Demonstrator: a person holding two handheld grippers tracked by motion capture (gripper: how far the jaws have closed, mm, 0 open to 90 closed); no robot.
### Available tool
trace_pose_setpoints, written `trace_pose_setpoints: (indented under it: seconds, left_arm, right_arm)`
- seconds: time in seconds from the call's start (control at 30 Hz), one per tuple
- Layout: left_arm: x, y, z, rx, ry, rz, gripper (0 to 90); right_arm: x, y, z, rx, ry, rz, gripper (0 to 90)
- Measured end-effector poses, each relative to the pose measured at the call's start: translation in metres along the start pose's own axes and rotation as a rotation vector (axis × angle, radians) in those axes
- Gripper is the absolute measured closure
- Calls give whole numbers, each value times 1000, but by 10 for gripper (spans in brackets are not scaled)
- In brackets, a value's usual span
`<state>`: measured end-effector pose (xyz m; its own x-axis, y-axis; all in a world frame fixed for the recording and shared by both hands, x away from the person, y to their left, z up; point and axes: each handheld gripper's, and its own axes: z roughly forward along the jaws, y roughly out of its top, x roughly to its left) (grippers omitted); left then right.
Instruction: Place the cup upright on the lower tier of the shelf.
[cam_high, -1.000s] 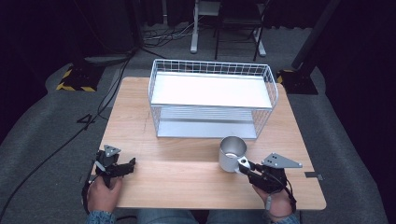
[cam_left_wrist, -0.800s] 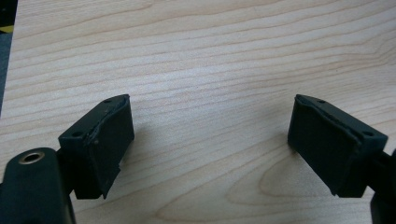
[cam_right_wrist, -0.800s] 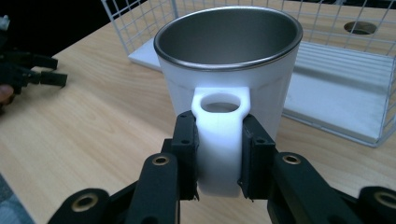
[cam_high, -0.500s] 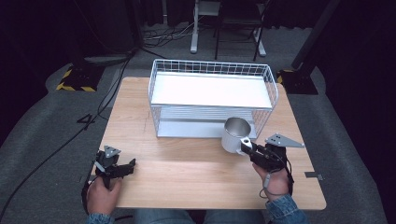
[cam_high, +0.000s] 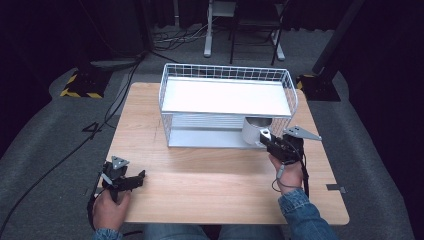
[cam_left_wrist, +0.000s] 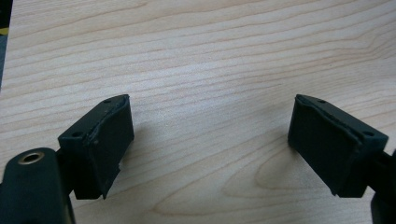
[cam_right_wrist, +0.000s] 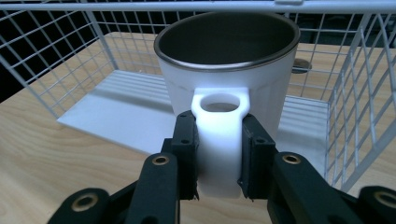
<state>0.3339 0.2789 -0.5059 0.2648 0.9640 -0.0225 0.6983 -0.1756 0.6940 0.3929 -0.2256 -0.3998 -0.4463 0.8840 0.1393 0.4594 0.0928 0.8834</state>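
The right gripper (cam_high: 266, 140) carried the white mug (cam_high: 254, 131) (clamped by its handle) forward from the table into the wire rack's (cam_high: 226, 71) lower shelf opening.

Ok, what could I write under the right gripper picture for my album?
The right gripper holds a white mug by its handle, at the open front of a wire rack.

The mug's (cam_right_wrist: 229, 84) base is hidden behind the right gripper (cam_right_wrist: 219, 154) in the right gripper view, so I can't tell if it's touching the wire rack's (cam_high: 227, 75) lower shelf. From above the top shelf covers most of it. Left gripper (cam_left_wrist: 210, 144) body is cut off at the bottom edge.
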Motion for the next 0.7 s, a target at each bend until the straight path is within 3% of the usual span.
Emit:
trace_pose_setpoints:
  seconds: [0.37,0.5,0.7]
  left_arm:
    - [0,0,0,0,0,0,146]
    - [0,0,0,0,0,0,146]
    - [0,0,0,0,0,0,146]
  right_arm:
    - [-15,7,29,-34,-86,19,717]
    - [-20,8,39,-36,-107,46,717]
    - [-22,5,56,-19,-143,25,717]
